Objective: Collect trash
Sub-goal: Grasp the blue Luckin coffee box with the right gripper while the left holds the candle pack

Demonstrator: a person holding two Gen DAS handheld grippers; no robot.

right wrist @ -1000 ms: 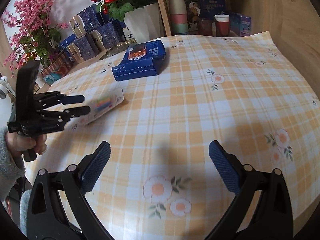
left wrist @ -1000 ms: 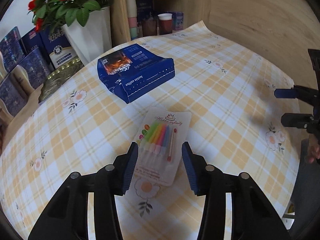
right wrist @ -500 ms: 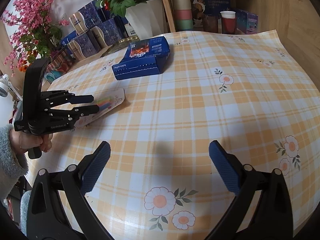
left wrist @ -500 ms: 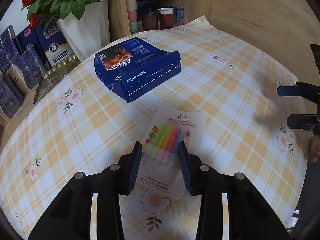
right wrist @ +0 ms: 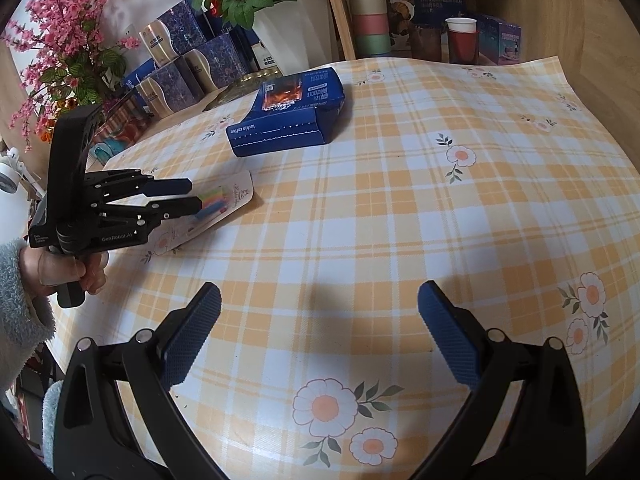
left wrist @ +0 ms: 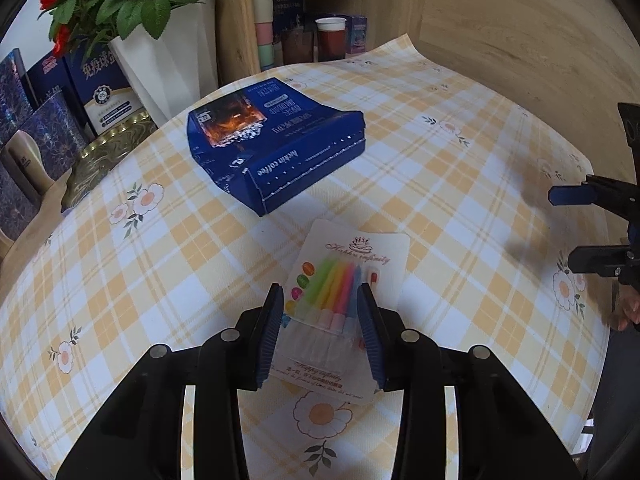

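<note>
1. Checked tablecloth [right wrist: 400, 216] spread over the table; right edge curling up against a wooden wall [left wrist: 520, 40] at 2 o'clock in the left wrist view, near edge dropping off at 8 o'clock in the right wrist view.
2. Wide bare stretch of cloth across the middle and right, from 12 to 4 o'clock in the right wrist view; nothing lying there but printed flowers.
3. Crowded along the far left rim: white vase [left wrist: 168, 56] with red roses, dark blue boxes and tins at 10 to 11 o'clock, stacked cups [right wrist: 370, 12] at 12 o'clock.
4. Blue coffee box [left wrist: 276, 144] lying flat at 12 o'clock of the left claw, near but apart from the candle pack.
5. Candle pack [left wrist: 352, 264], a flat white card with coloured candles under a clear blister, lying on the cloth; long axis running from 6 towards 1 o'clock in the left wrist view, printed crown end pointing away.
6. Left claw [left wrist: 322, 328] partly closed, blue pads [left wrist: 272, 332] pressing both sides of the blister at the pack's near half; gripped, not lifted clear as far as can be told.
7. Right claw [right wrist: 318, 336] spread wide over bare cloth, holding and touching nothing.
8. Hand [right wrist: 64, 268] in a fluffy sleeve at 9 o'clock, around the left claw's handle.
</note>
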